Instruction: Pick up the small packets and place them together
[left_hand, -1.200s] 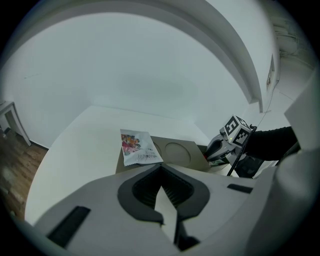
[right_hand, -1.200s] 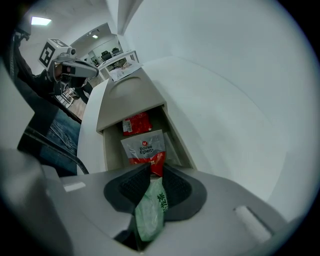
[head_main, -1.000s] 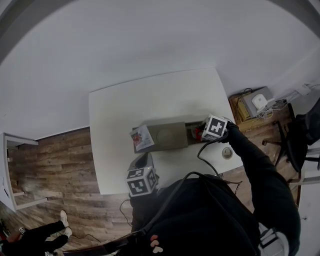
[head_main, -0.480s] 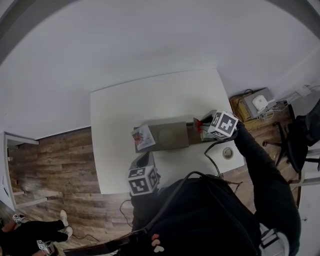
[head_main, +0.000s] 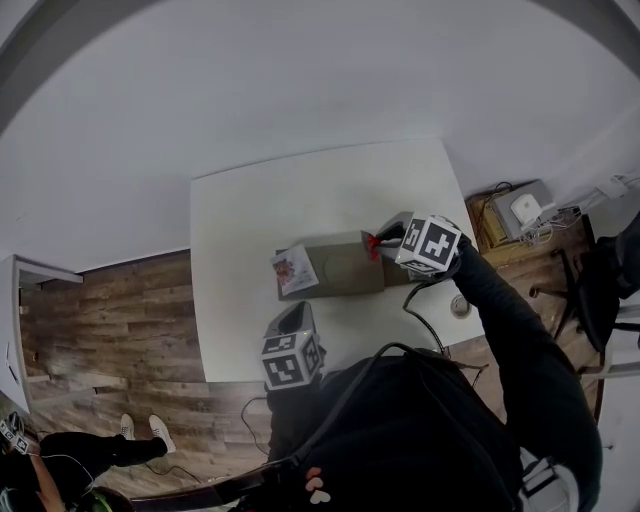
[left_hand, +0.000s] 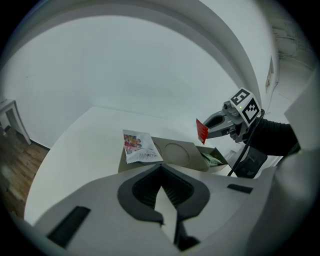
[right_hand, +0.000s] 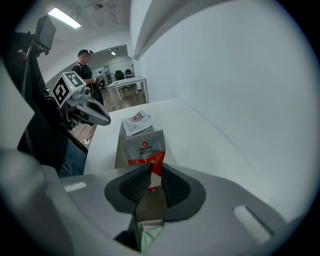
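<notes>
Between the right tongs (right_hand: 151, 171) sits a packet (right_hand: 145, 147).

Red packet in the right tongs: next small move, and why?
Probably carry it to the white packet and lower it alongside. The right tongs are shut on the red packet above the cardboard box, while the white packet lies at that box's left end.
</notes>
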